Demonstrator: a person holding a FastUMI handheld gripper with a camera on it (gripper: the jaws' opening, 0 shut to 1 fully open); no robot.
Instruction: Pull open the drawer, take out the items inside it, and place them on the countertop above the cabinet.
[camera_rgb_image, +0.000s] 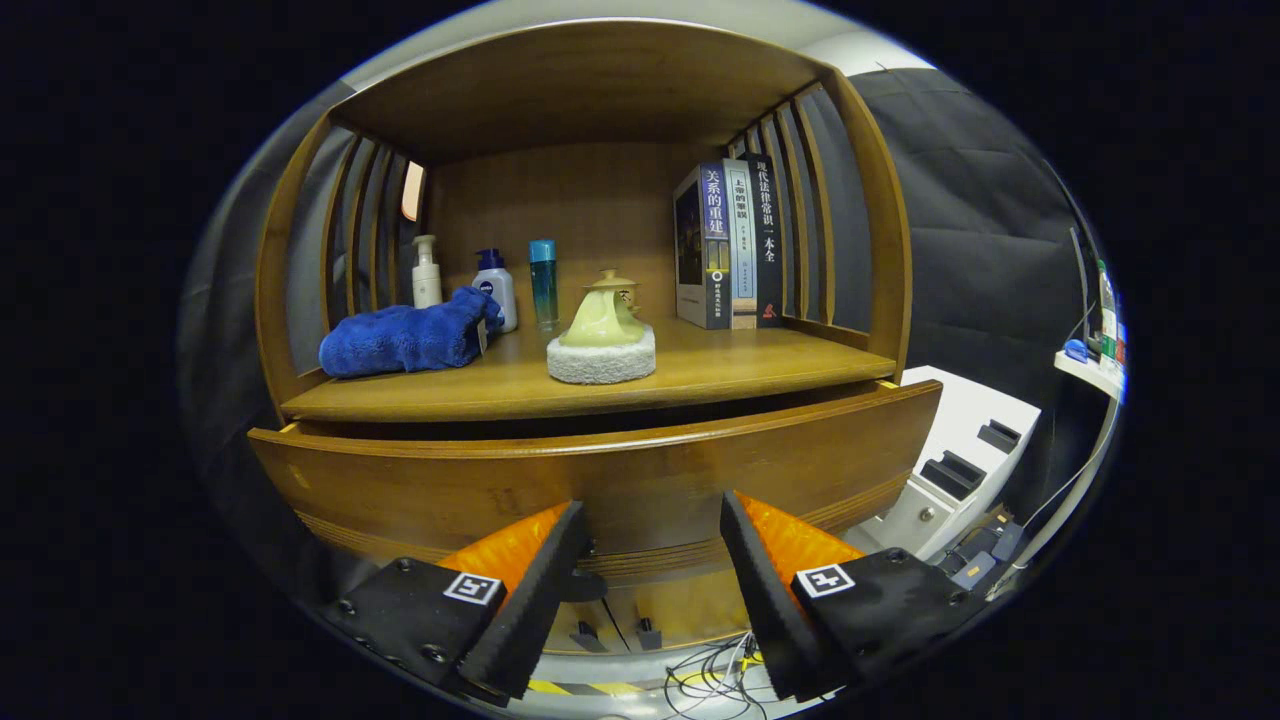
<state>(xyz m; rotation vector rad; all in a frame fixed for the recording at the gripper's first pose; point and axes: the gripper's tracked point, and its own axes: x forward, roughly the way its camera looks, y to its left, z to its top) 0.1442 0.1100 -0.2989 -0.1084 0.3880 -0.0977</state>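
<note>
Tool (652, 520) spread wide, fingers apart, nothing pinched between them, tips just short of the drawer (600, 475) front's lower edge. Dark small knob or handle (583, 584) partly seen beside the left finger, below the drawer front; can't tell if it's touched. Below the fingers: loose cables (715, 670) on the floor and yellow-black striped tape (575, 688). Drawer is a wide curved wooden front, pulled out a little, dark gap between its top edge and the worktop (700, 375) above; inside of drawer hidden, contents can't be told. On the worktop, from left: blue towel (410, 338) bunched up, lying on its side near the left slats; just behind it a white pump bottle (427, 272) and a white bottle with blue cap (496, 287), upright, the towel's end touching or overlapping the second one; a tall blue-teal bottle (543, 283) upright beside those. Centre: a yellowish teapot-like pot (604, 312) sitting on a round white pad (601, 358). Right rear: three books (730, 245) upright, side by side against the slatted side wall. Cabinet has wooden back panel and roof over the worktop. Off to the right, lower down, a white unit with black slots (955, 455); further right, a white shelf (1090, 372) with small items, too small to tell.
</note>
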